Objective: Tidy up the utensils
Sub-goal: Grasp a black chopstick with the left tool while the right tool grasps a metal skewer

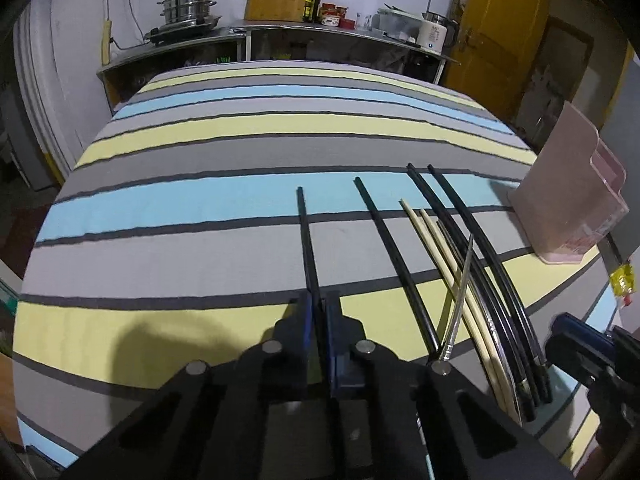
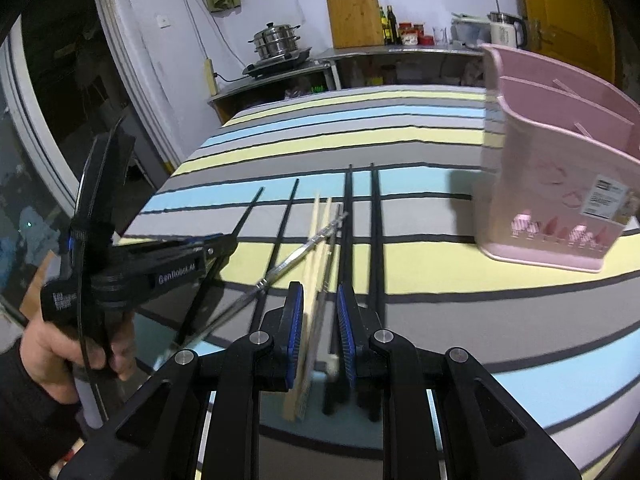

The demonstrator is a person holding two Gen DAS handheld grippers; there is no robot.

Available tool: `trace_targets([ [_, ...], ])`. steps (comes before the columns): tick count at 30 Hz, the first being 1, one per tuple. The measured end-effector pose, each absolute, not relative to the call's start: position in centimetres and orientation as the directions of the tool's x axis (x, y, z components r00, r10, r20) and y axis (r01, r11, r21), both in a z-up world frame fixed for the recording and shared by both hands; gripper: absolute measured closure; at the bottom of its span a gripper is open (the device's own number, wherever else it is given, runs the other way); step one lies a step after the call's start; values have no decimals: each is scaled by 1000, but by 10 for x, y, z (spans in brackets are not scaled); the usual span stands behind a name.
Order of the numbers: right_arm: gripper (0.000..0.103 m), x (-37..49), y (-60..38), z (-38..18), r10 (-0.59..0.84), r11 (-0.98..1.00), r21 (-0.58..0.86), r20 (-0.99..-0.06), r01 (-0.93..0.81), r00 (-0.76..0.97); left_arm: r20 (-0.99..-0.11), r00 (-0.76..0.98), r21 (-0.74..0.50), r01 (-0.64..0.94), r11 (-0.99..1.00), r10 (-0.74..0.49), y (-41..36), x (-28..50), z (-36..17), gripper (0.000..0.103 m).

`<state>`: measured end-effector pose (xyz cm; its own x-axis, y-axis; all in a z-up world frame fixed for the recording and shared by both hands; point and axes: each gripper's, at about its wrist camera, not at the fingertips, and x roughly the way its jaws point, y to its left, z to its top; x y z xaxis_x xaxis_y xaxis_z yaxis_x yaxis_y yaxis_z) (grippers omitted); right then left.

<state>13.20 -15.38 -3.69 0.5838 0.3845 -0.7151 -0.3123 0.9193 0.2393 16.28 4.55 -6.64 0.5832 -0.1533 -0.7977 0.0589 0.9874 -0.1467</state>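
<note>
A: Item one, far left of the striped cloth (image 1: 240, 160)?

B: A black chopstick (image 1: 306, 240), lying alone; the left gripper (image 1: 318, 312) was closed tight on its near end, blue pads pinching it; a hand (image 2: 76, 344) gripped that tool's handle in the right wrist view.

A: Next along?

B: A second black chopstick (image 1: 384, 248), lying free, apart from the first; then a silver metal chopstick (image 1: 460, 292), lying aslant across the others; then two pale wooden chopsticks (image 1: 432, 248) side by side, with further metal ones beside them, count uncertain; then a pair of black chopsticks (image 1: 472, 232), parallel, close together.

A: And the right gripper (image 2: 318, 320)?

B: Jaws stood apart, astride the near ends of the wooden and metal sticks; the blue pads (image 2: 294, 320) did not visibly press on anything, though the left pad lay very close to the wooden pair; blur forbade more.

A: Far right?

B: A pink utensil holder (image 2: 560, 184), upright on the cloth, divided into compartments, well apart from the chopsticks; a label on its front.
</note>
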Motion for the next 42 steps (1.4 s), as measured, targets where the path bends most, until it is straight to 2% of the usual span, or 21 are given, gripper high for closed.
trace_targets([
  [15, 85, 204, -122, -65, 438, 899, 379, -794, -218, 423, -788, 600, -181, -7, 983, -141, 75, 156, -68, 97],
  [25, 85, 224, -112, -61, 383, 924, 331, -829, -194, 408, -790, 595, -190, -11, 982, -146, 77, 159, -68, 97],
  [29, 91, 229, -108, -60, 357, 932, 295, -841, -209, 408, -795, 589, -188, -16, 982, -142, 78, 161, -67, 97],
  [42, 99, 236, -100, -68, 355, 929, 284, -862, -236, 361, -811, 573, -153, -6, 988, -122, 73, 172, -67, 96],
])
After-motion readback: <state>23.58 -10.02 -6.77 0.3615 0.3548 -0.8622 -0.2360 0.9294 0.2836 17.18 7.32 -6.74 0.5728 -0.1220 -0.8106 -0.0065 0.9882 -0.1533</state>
